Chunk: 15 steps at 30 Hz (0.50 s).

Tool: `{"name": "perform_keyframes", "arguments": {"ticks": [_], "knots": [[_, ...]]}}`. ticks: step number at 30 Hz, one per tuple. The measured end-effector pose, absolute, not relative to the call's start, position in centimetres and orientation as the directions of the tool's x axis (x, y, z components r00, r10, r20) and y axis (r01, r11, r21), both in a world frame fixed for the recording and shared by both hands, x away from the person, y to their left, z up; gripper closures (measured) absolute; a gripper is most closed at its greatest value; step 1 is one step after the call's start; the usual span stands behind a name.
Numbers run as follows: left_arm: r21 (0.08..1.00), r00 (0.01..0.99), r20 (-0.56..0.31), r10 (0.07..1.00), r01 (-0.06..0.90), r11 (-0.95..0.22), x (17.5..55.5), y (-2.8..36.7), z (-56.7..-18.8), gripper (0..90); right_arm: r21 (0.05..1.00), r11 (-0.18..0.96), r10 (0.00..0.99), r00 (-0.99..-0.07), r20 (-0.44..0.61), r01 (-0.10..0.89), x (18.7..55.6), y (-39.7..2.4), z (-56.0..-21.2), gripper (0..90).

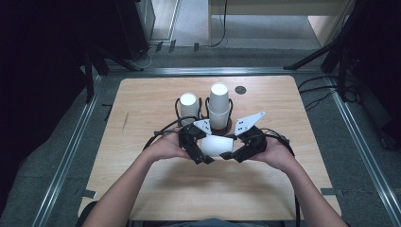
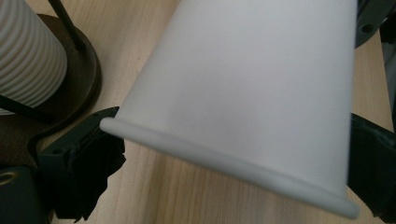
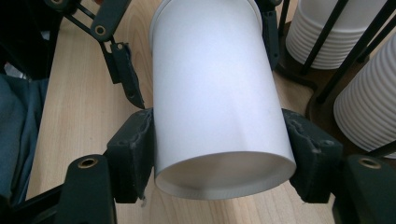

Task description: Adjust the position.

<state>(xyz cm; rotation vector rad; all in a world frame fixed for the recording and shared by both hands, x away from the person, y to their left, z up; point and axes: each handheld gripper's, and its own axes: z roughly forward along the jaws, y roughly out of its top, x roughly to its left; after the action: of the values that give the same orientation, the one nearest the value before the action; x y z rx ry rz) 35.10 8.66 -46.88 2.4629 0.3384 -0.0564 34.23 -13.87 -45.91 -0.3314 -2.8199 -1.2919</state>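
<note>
The white paper cup (image 1: 216,145) is lying sideways between both tongs, over the table (image 1: 142,184). The right tongs (image 3: 219,154) are squeezing its bottom end so it cannot drop. The left tongs (image 2: 224,163) are standing wide open around its rim, letting go.

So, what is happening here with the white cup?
A person holds a gripper in each hand over the wooden table. The right gripper is clamped on a white paper cup lying sideways. The left gripper has its jaws open around the rim end. Two stacks of cups stand in racks behind.
</note>
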Motion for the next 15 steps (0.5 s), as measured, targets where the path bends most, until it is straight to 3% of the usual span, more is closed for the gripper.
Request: {"name": "perform_keyframes", "arguments": {"ticks": [15], "knots": [[0.712,0.953,-0.178,0.243,0.296,-0.637,34.7,9.9,-46.5,2.3,0.785,0.591,0.154,-0.981,0.117,0.186,34.0,-14.4,-45.3,32.7]]}}
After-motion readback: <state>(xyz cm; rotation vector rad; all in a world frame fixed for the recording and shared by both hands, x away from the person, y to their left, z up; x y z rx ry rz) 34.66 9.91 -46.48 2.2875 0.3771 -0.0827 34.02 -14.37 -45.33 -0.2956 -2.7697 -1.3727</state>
